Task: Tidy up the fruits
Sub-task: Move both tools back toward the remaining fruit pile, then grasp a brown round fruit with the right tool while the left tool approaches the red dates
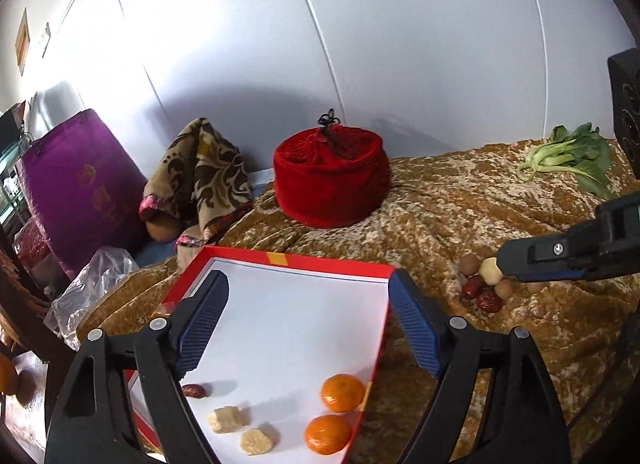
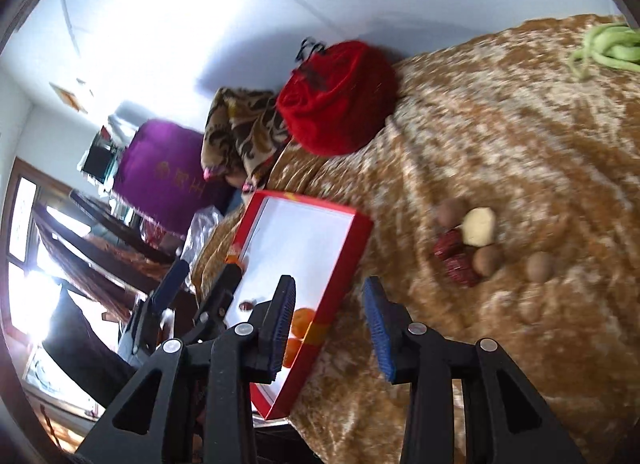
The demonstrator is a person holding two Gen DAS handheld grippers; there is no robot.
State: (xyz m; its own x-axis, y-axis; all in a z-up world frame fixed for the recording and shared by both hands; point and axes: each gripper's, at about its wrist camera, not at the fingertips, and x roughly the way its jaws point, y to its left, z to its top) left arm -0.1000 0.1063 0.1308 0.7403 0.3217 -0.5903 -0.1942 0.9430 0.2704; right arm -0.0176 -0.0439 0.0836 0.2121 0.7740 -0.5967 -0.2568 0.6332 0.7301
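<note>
The left gripper (image 1: 308,324) is held with its jaws spread wide and nothing between them, poised over the white floor of the red-rimmed tray (image 1: 296,260), which serves as the reference landmark below. The right gripper (image 2: 330,328) is likewise spread wide and empty; in its own view its fingers straddle the tray's right rim, with the gold patterned cloth (image 2: 500,136) beneath. In the left wrist view the right gripper (image 1: 516,264) enters from the right edge, its tip close to the loose fruit pile right of the tray; contact cannot be determined. Inside the tray, at the near end, lie two oranges (image 1: 343,393) one behind the other against the right rim, two pale yellow chunks (image 1: 226,419) left of them, and one red date (image 1: 194,390) near the left finger. Right of the tray, apart from it on the cloth, the pile consists of a pale yellow piece (image 2: 479,227), two dark red dates (image 2: 456,262), and brown round fruits (image 2: 487,260), with one further brown fruit (image 2: 540,267) lying slightly farther right. Beyond the far end of the tray stands a red velvet pouch (image 1: 331,180) with a black cord on top. Left of the pouch, a brown floral cloth (image 1: 200,172) is bunched up, and a purple cushion (image 1: 80,188) stands farther left. A crumpled clear plastic bag (image 1: 92,280) lies just off the tray's far-left corner. Far right of the tray, at the back of the cloth, lies a leafy green vegetable (image 1: 568,158).
</note>
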